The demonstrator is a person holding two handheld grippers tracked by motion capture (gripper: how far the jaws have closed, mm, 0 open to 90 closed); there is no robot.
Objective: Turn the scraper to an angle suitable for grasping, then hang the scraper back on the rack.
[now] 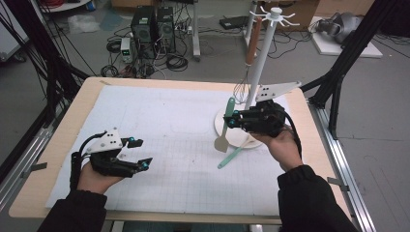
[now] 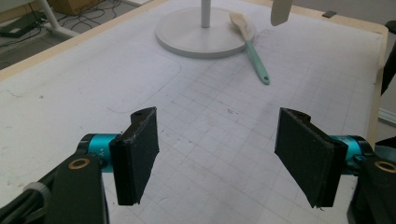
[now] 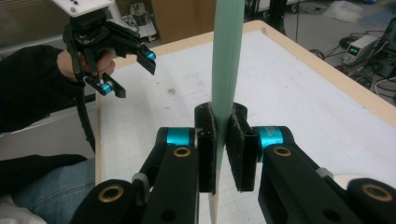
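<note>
Right gripper (image 1: 231, 121): jaws pinch the green handle of a spatula (image 1: 226, 126), held upright above the table's right side, beside the rack base (image 1: 218, 123).
Left gripper (image 1: 139, 153): jaws spread, nothing between, near left.
Second spatula (image 1: 233, 155): lies against the rack base.

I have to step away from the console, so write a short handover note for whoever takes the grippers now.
Right gripper: shut on the green-handled spatula, held upright above the mat beside the white rack.
Left gripper: open, nothing between the pads, low over the mat.
Second green-handled utensil: lying with its head on the rack's round base, handle out on the mat.
Whisk: already hanging on the rack.
Done: one utensil hung, spatula picked up.
Left, most likely: hang the spatula on a hook, then the utensil on the base.
</note>
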